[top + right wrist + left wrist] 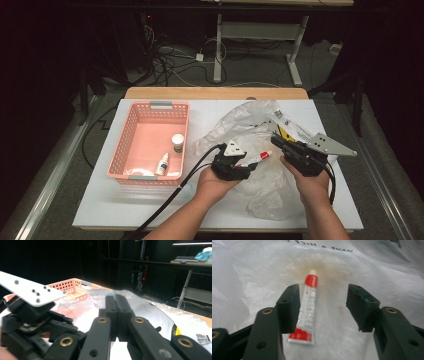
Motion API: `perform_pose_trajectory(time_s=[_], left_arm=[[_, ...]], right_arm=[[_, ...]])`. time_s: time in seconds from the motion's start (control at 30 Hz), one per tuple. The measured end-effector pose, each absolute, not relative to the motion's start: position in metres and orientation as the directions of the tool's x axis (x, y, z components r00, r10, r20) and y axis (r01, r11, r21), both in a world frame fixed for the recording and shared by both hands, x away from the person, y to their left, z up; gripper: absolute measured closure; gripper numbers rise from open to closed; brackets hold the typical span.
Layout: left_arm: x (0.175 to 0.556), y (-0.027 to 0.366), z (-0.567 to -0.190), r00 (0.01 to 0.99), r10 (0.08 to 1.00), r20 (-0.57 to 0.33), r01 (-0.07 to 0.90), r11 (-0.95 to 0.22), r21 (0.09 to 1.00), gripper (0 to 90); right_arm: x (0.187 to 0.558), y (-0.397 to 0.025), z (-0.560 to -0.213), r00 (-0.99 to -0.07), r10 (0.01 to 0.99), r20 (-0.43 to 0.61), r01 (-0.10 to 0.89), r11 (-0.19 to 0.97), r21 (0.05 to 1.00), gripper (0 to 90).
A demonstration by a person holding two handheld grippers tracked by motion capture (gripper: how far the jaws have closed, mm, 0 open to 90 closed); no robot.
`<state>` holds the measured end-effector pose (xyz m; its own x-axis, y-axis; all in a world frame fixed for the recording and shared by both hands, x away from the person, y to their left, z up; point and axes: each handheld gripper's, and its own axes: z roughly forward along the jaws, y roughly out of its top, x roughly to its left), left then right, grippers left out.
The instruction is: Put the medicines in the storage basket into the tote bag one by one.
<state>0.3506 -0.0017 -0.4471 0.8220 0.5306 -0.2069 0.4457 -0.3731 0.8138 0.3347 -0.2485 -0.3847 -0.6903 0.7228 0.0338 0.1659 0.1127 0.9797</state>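
left gripper [323,302] open around the red-white tube [307,307]; right gripper [115,315] closed on the plastic bag [265,185].

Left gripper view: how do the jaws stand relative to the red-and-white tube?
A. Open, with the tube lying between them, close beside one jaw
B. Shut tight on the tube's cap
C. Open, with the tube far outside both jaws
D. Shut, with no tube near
A: the left gripper stands open, and the tube lies on the plastic bag between the jaws, close beside the jaw at the view's left.
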Motion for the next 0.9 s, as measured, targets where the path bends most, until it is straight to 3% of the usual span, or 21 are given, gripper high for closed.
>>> perform_pose_trajectory(time_s=[0.07,0.27,0.57,0.9], left_arm=[[0.345,0.004,-0.446,0.842,0.490,-0.224,0.442,-0.389,0.808,37.1],[0.329,0.025,-0.438,0.848,0.488,-0.207,0.420,-0.382,0.823,28.2],[0.311,0.053,-0.429,0.825,0.537,-0.178,0.434,-0.398,0.808,0.0],[0.300,0.086,-0.423,0.801,0.568,-0.192,0.449,-0.356,0.819,0.0]], right_arm=[[0.334,-0.248,-0.384,-0.690,0.723,0.034,0.165,0.112,0.980,90.0],[0.334,-0.249,-0.386,-0.686,0.727,0.029,0.167,0.118,0.979,90.0],[0.333,-0.245,-0.385,-0.690,0.724,0.017,0.162,0.132,0.978,90.0],[0.333,-0.244,-0.387,-0.688,0.726,0.015,0.166,0.138,0.976,90.0]])
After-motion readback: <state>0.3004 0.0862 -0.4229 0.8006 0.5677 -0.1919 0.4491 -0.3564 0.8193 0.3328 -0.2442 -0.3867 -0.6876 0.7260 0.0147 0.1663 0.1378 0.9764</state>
